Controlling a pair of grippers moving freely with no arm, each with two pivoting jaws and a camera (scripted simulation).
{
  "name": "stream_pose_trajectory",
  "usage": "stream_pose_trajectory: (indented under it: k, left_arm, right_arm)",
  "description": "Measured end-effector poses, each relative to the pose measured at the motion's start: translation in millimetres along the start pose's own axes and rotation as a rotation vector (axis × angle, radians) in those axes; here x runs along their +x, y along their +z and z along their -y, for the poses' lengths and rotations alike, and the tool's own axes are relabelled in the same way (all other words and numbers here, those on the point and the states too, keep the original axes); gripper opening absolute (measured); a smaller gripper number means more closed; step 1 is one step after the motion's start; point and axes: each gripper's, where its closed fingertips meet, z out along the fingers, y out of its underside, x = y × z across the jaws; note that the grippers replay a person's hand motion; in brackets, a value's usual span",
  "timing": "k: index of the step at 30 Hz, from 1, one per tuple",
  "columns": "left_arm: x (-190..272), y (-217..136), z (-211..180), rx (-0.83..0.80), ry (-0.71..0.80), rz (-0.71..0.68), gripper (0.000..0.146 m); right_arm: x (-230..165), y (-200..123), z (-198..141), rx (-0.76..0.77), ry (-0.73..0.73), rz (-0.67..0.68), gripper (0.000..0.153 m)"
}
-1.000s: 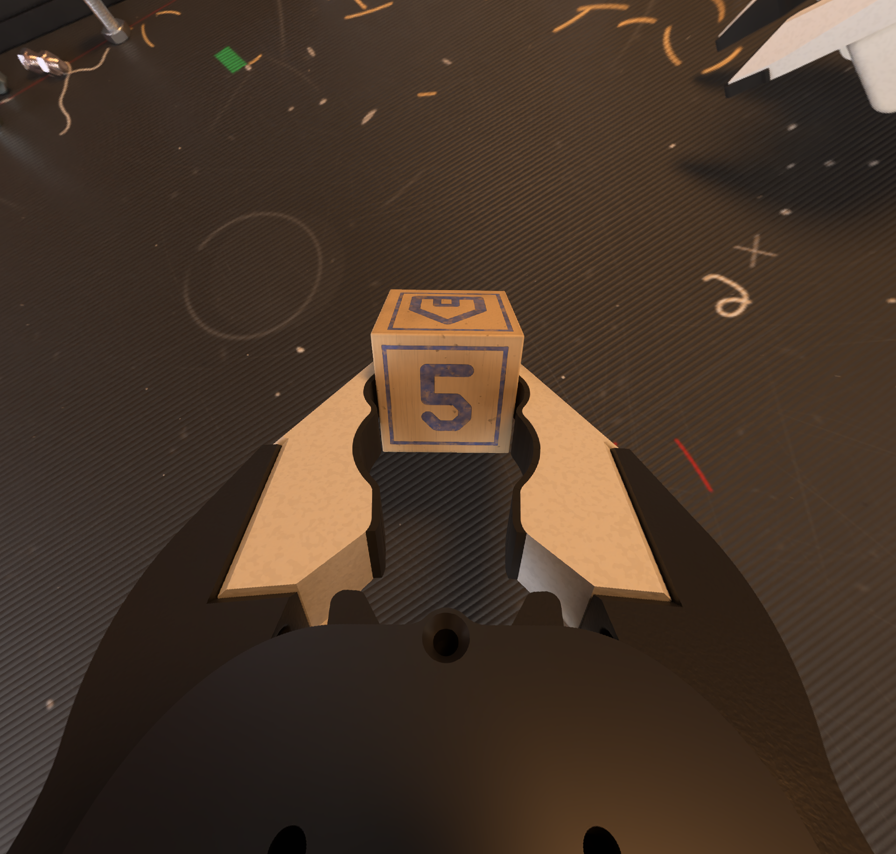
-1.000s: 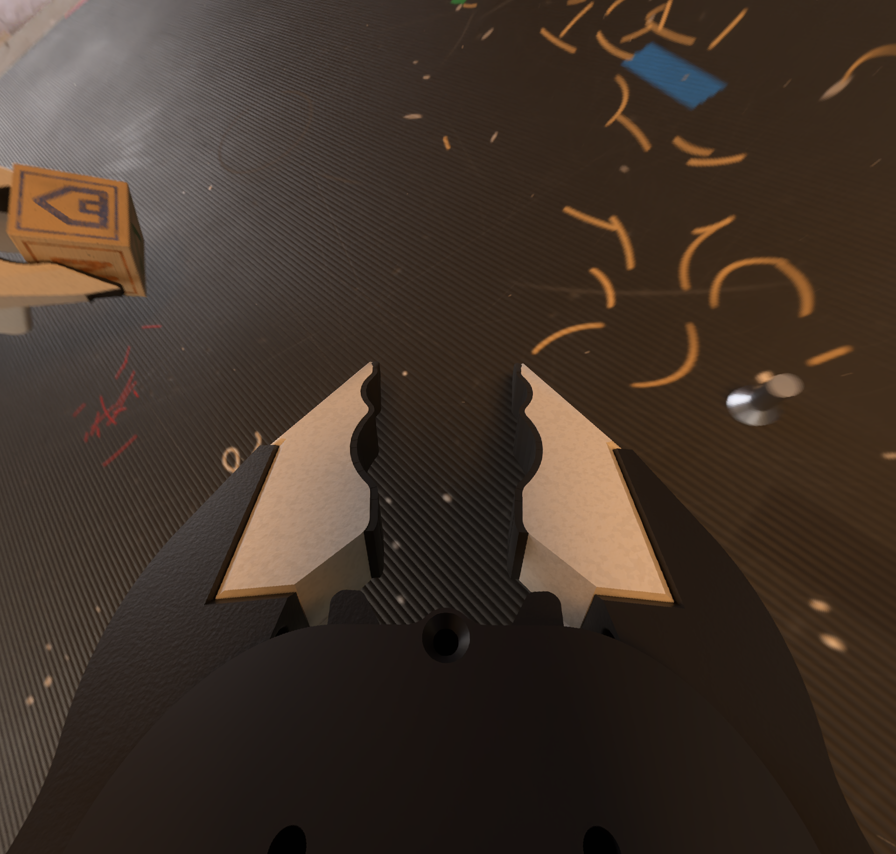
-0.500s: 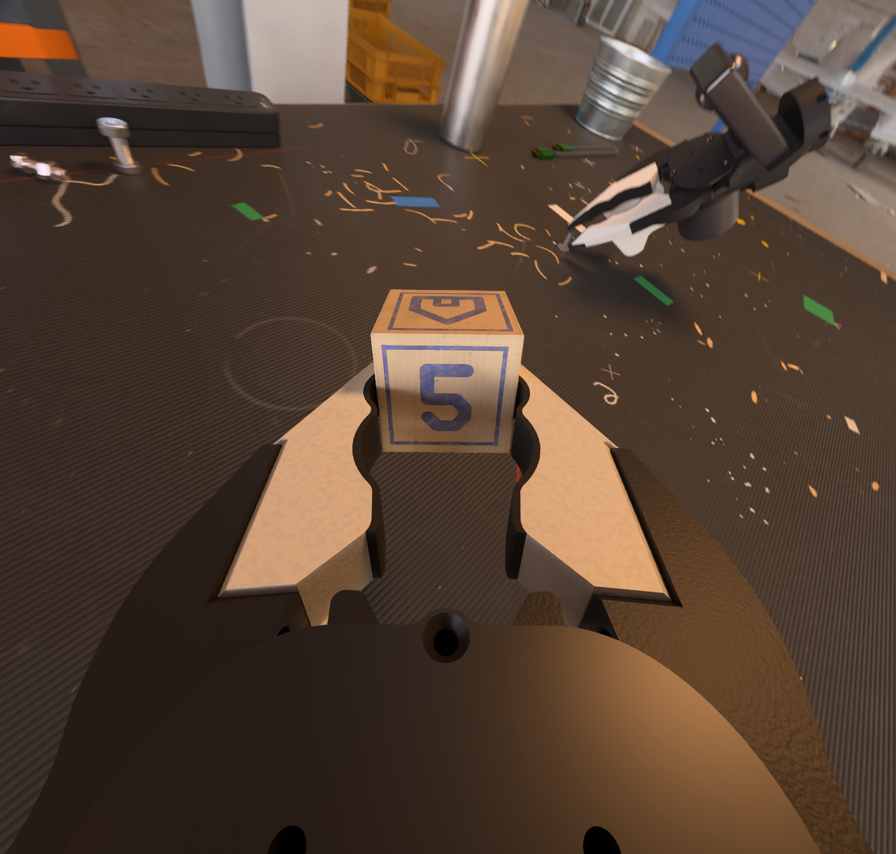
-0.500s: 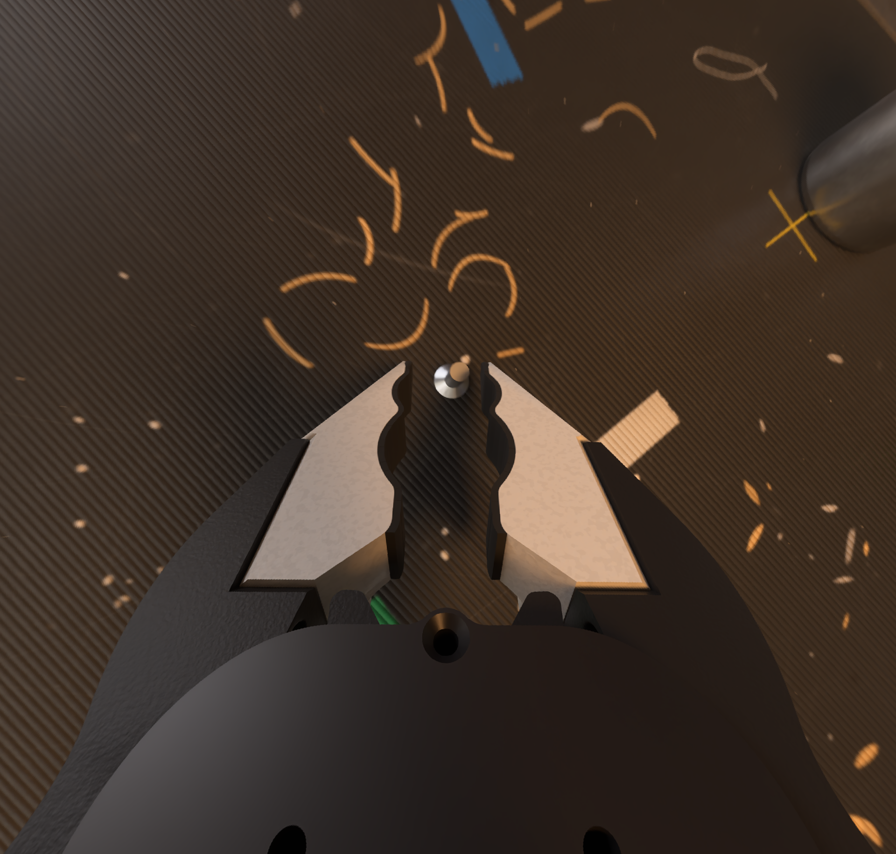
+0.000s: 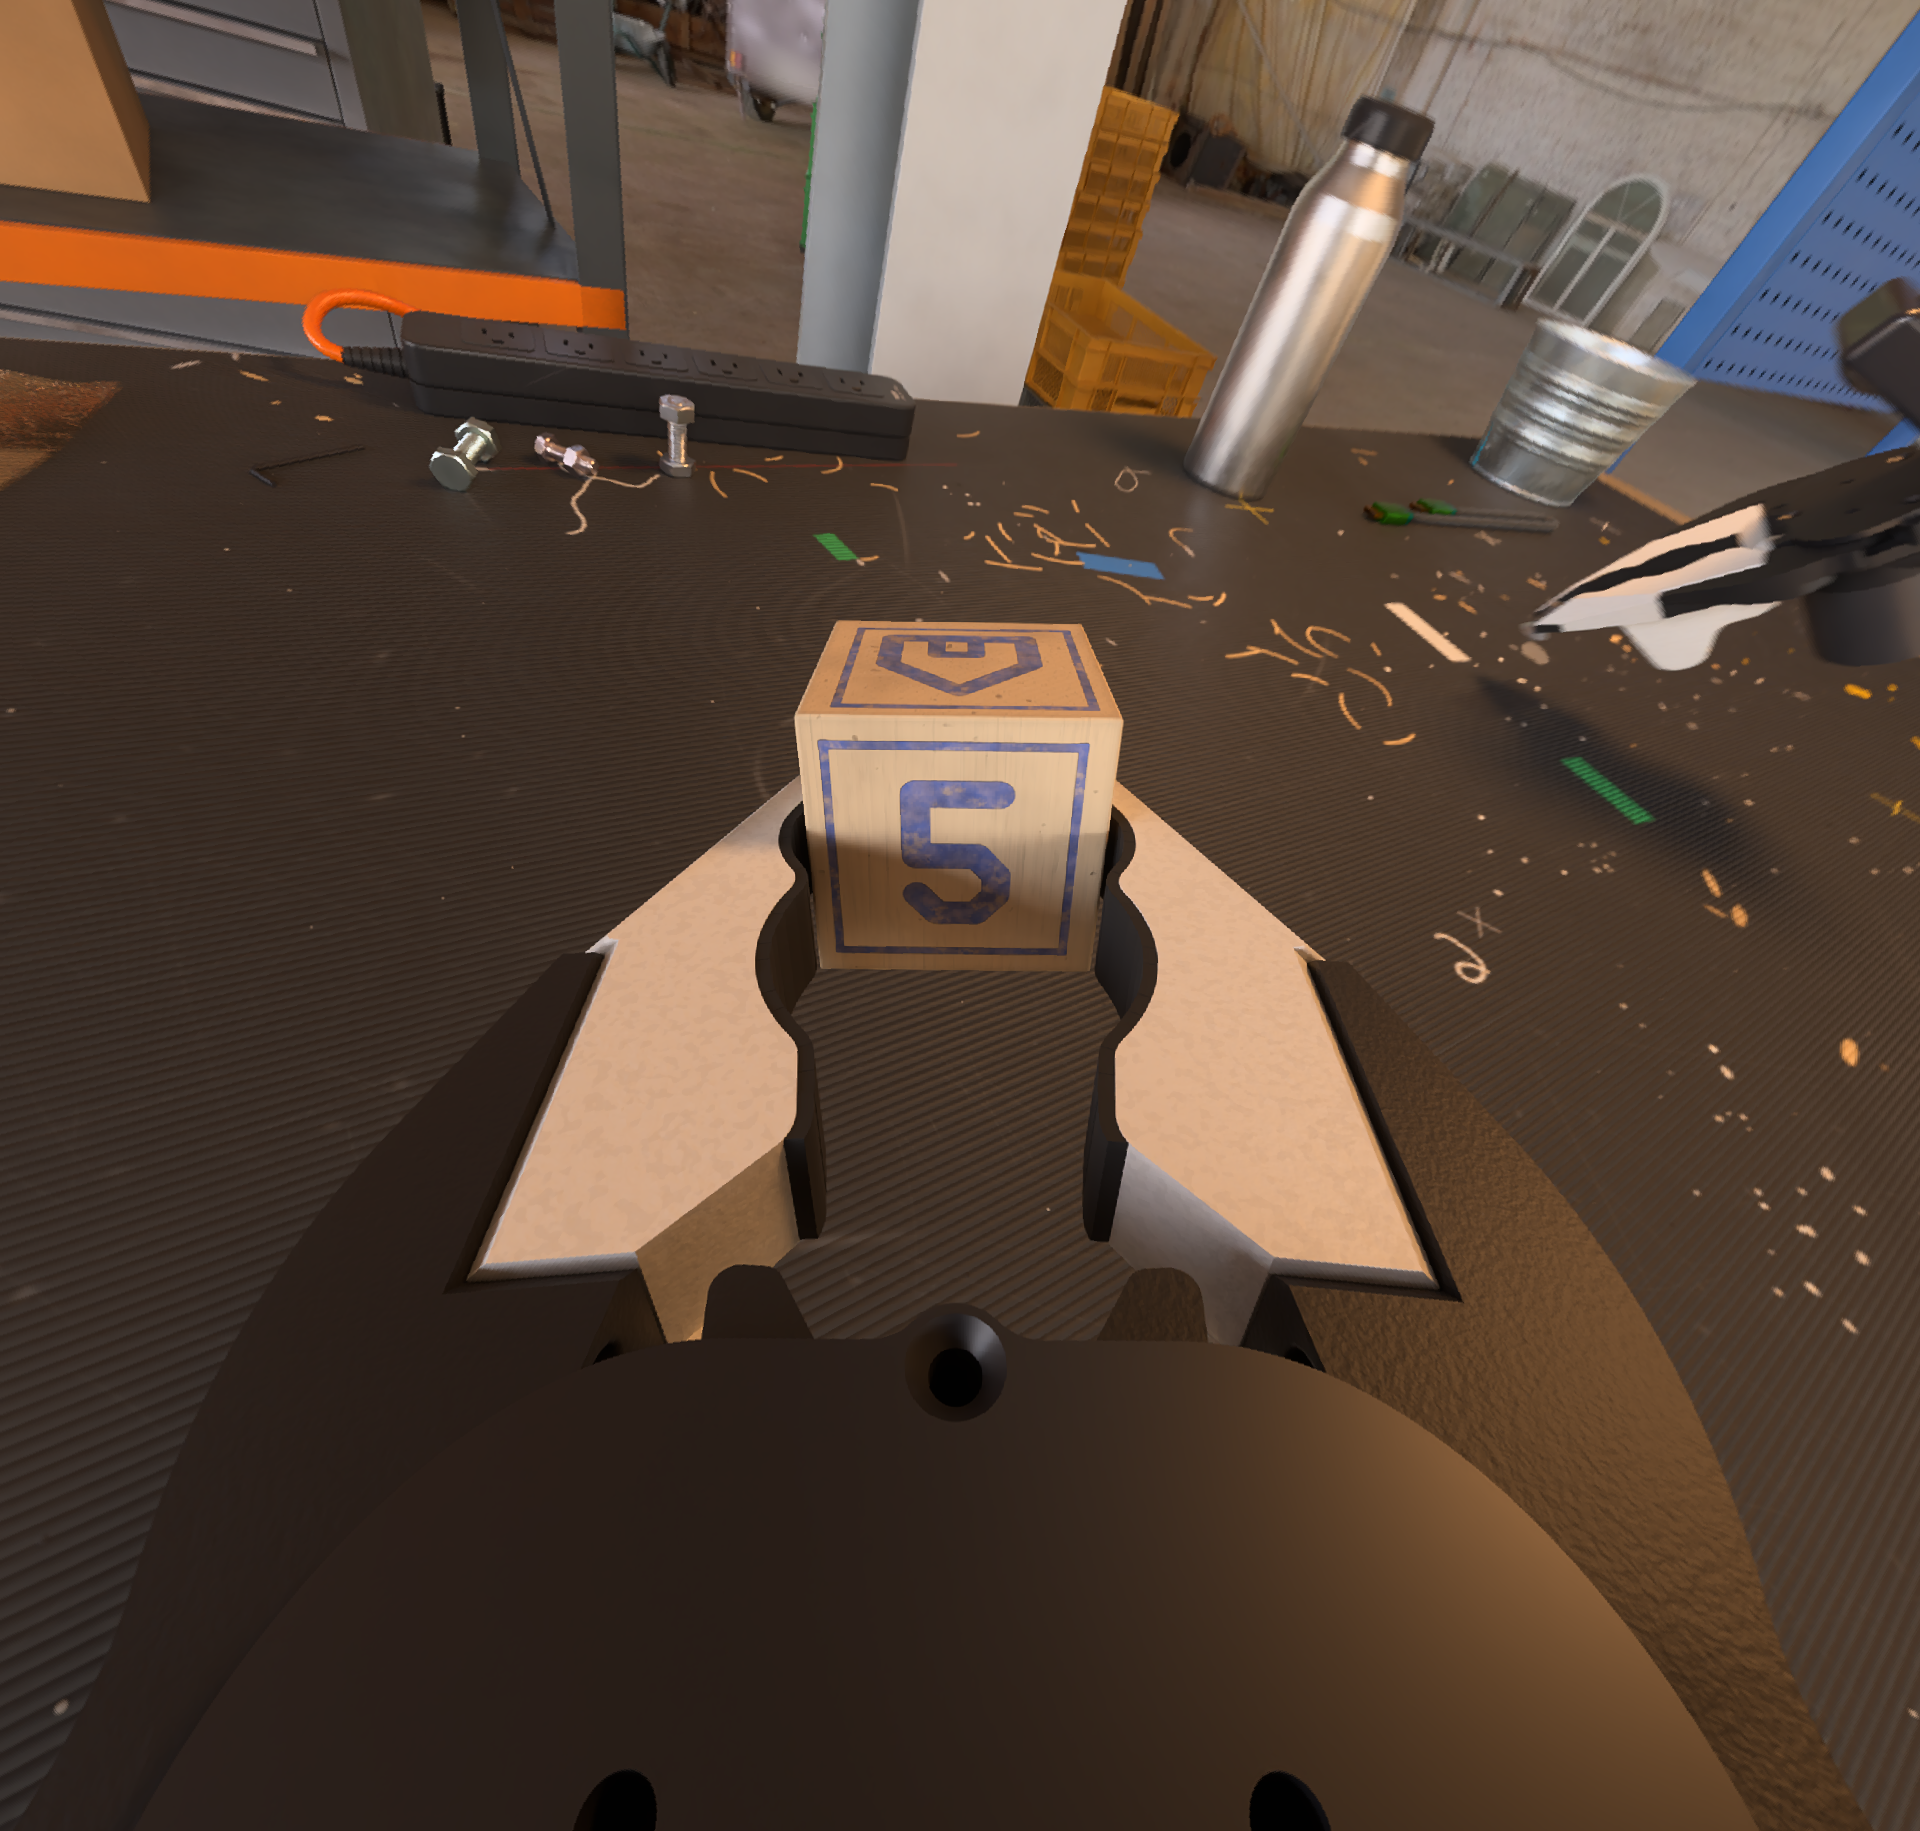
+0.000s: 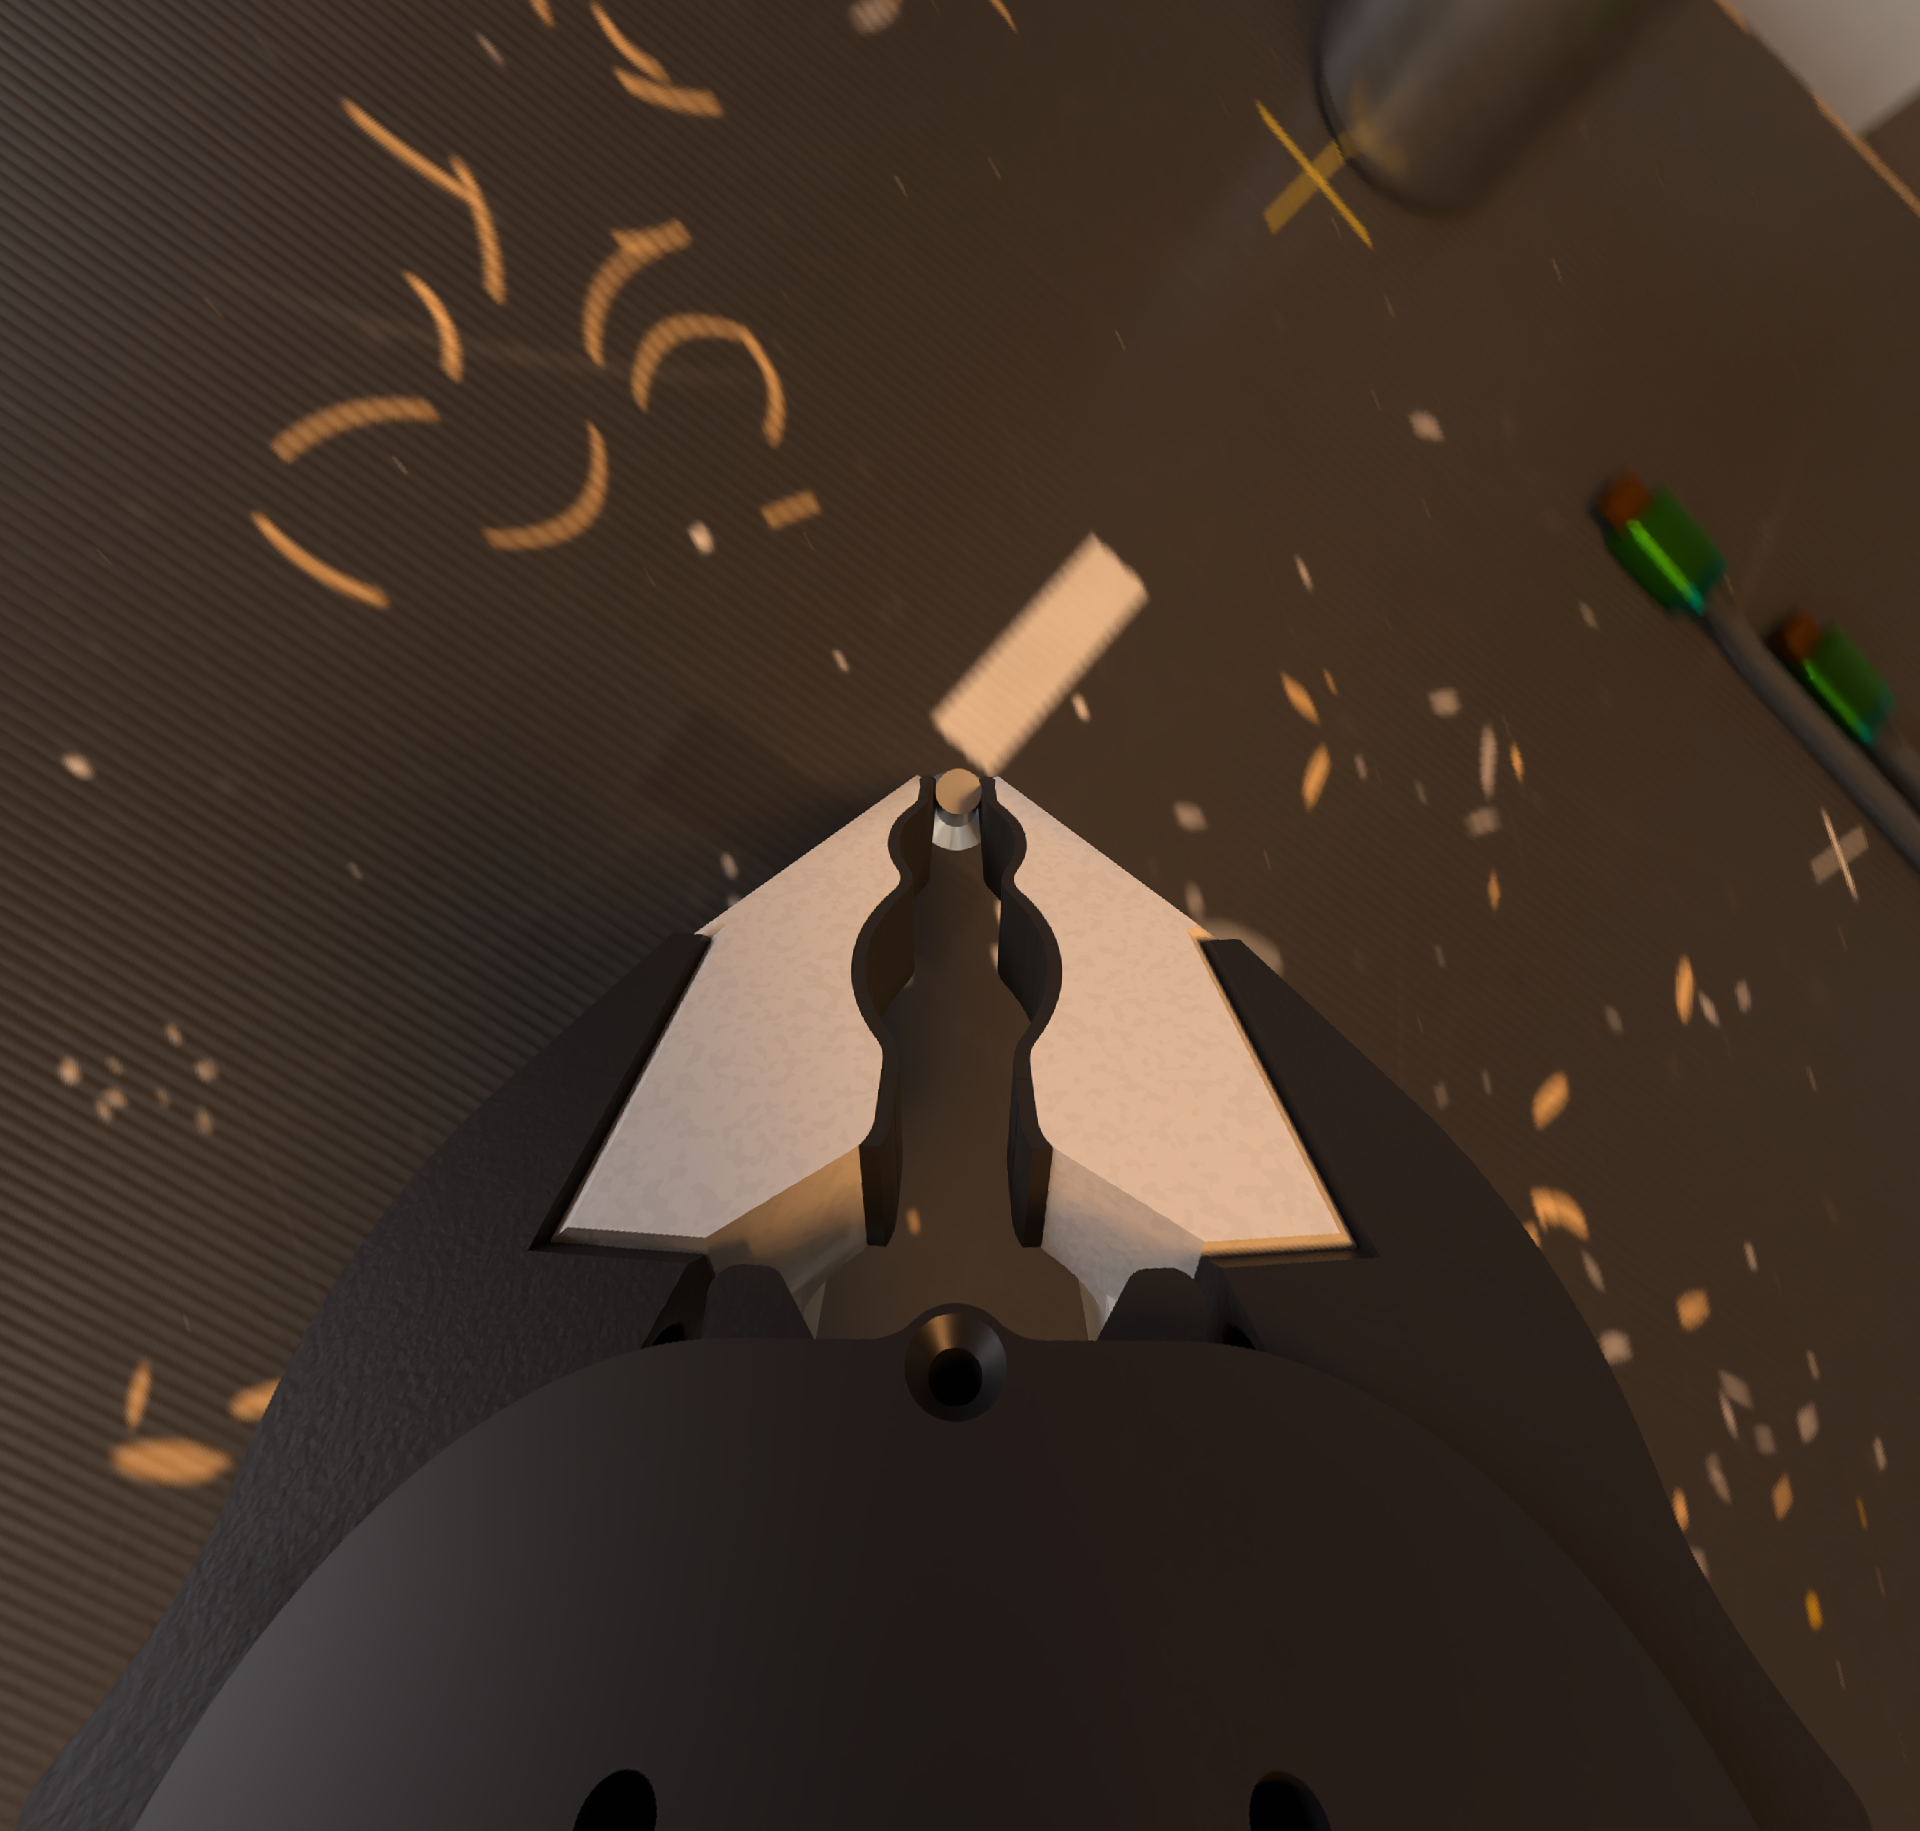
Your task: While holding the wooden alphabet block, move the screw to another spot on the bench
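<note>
My left gripper (image 5: 956,825) is shut on the wooden alphabet block (image 5: 956,805), a pale cube with blue markings, and holds it above the dark bench (image 5: 416,742). My right gripper (image 6: 956,794) is shut on the small silver screw (image 6: 956,810), pinched between its fingertips above the bench. The right gripper also shows in the left wrist view (image 5: 1558,623) at the far right, raised over its shadow, with the screw barely visible at its tips.
A steel bottle (image 5: 1299,295), a metal bucket (image 5: 1569,410), a black power strip (image 5: 644,384) and three bolts (image 5: 566,446) line the far side. Two green-tipped tools (image 6: 1756,628), a pale strip (image 6: 1039,649) and wood shavings (image 6: 582,379) lie around.
My right gripper closed on the screw and lifted it, shifting right past the pale strip. My left gripper rose and tilted up with the block still held.
</note>
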Motion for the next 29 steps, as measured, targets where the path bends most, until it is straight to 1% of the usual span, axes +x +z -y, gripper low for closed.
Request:
stream_pose_trajectory:
  k: [3,6,8,10,14,15,16,17,20,22,24,26,27,29]
  left_arm:
    - [-0.6,7.3,1.0,-0.015,0.031,0.005,0.052]
    - [-5.0,14.6,6.7,-0.006,0.042,0.03,0.052]
    - [-7.8,19.6,9.2,-0.005,0.042,0.032,0.052]
    - [-11.3,23.5,10.6,-0.014,0.05,0.039,0.052]
    - [-19.4,27.4,14.8,-0.035,0.083,0.056,0.052]
    - [-21.7,28.2,16.7,-0.037,0.093,0.058,0.052]
    - [-24.4,29.3,19.2,-0.041,0.105,0.057,0.052]
    - [-27.5,30.7,22.2,-0.043,0.119,0.056,0.052]
    - [-38.4,38.5,33.5,-0.045,0.169,0.044,0.052]
    - [-47.8,47.0,42.5,-0.043,0.218,0.034,0.052]
    - [-61.8,57.7,49.7,-0.061,0.265,0.042,0.052]
    - [-76.8,70.1,55.3,-0.087,0.274,0.042,0.052]
    - [-84.1,76.5,56.8,-0.1,0.262,0.04,0.052]
    - [-97.2,87.7,54.7,-0.136,0.222,0.036,0.052]
  right_arm:
    - [7.7,-13.2,-32.4,-0.039,0.048,-0.025,0.008]
    - [3.7,-12.7,-48.4,-0.032,0.084,0.002,0.008]
    - [-0.7,-8.2,-52.1,-0.036,0.095,0.032,0.008]
    - [-4.9,-3.0,-57.2,-0.075,0.085,0.067,0.008]
    - [-5.0,-1.3,-57.9,-0.094,0.069,0.074,0.008]
    - [-4.1,-2.6,-57.1,-0.096,0.073,0.068,0.011]
    - [-4.2,-5.4,-54.2,-0.084,0.082,0.072,0.018]
    - [-4.1,-9.6,-49.4,-0.061,0.092,0.072,0.022]
    - [-7.5,-28.2,-21.8,0.059,0.111,0.04,0.027]
    - [-23.1,-41.6,9.0,0.211,0.122,0.042,0.031]
    - [-52.3,-48.5,42.4,0.377,0.158,0.094,0.035]
    - [-87.9,-45.1,71.0,0.484,0.215,0.177,0.046]
    - [-101.9,-39.1,81.0,0.498,0.238,0.197,0.048]
    - [-119.5,-25.2,96.0,0.487,0.261,0.193,0.05]
